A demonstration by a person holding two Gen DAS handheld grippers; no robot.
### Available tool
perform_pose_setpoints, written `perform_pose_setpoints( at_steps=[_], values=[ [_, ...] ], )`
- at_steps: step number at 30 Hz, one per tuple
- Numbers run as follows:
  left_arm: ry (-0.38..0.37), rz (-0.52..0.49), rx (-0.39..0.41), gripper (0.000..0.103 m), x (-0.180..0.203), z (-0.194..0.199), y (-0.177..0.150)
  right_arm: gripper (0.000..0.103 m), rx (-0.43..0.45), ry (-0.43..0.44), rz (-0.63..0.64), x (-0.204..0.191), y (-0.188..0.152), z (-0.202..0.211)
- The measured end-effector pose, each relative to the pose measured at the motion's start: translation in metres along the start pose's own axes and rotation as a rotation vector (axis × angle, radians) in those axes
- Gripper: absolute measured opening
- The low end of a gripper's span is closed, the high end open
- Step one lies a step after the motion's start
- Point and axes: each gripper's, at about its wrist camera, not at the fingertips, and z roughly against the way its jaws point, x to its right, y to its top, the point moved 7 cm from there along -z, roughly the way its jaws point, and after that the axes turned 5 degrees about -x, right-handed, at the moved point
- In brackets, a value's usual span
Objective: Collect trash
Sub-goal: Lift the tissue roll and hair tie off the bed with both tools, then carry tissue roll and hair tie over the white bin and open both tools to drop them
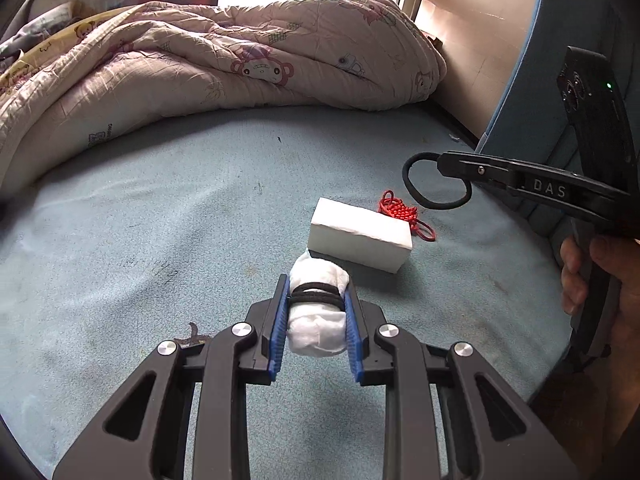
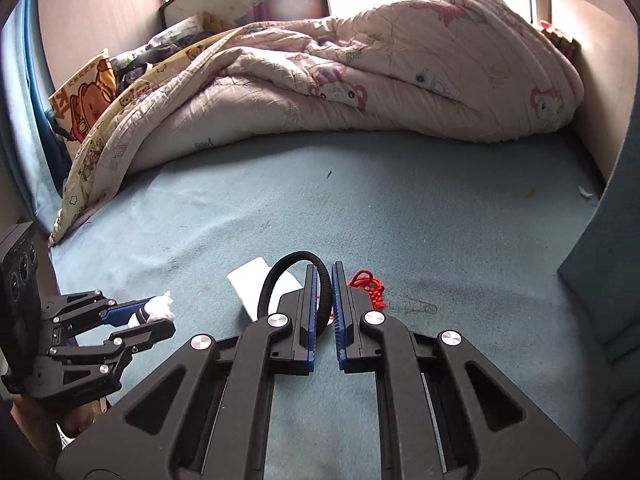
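Observation:
My left gripper is shut on a white tissue wad wrapped with a black band, held above the blue mattress. That gripper with the tissue wad also shows at the lower left of the right wrist view. My right gripper is shut on a black hair tie, whose loop sticks out to the left. In the left wrist view the right gripper holds the hair tie in the air. A white foam block and a red knotted cord lie on the mattress.
A rumpled pink cartoon quilt covers the far half of the bed, with pillows at the far left. A blue padded panel stands along the right side. A hand grips the right tool's handle. Small scraps lie near the wall.

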Motion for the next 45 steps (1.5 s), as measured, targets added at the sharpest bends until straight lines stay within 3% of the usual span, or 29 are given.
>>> perform_pose_setpoints(
  at_steps=[11,22,30,37,45],
  values=[
    [0.003,-0.023,0.046,0.024,0.012,0.071,-0.049,0.008,0.088,-0.006,0.060,-0.055,-0.084,0.092],
    [-0.019,-0.082,0.027,0.024,0.044,0.103,-0.144,0.008,0.089,-0.001,0.116,-0.112,-0.192,0.120],
    [-0.049,-0.094,-0.072,0.024,0.053,0.073,-0.228,0.008,-0.043,-0.019,0.141,-0.126,-0.294,0.080],
    [-0.084,-0.091,-0.231,0.024,0.052,0.007,-0.316,0.008,-0.180,-0.029,0.088,-0.117,-0.377,0.012],
    [-0.119,-0.080,-0.399,0.024,0.055,-0.086,-0.396,0.008,-0.351,-0.051,-0.017,-0.100,-0.444,-0.076]
  ],
)
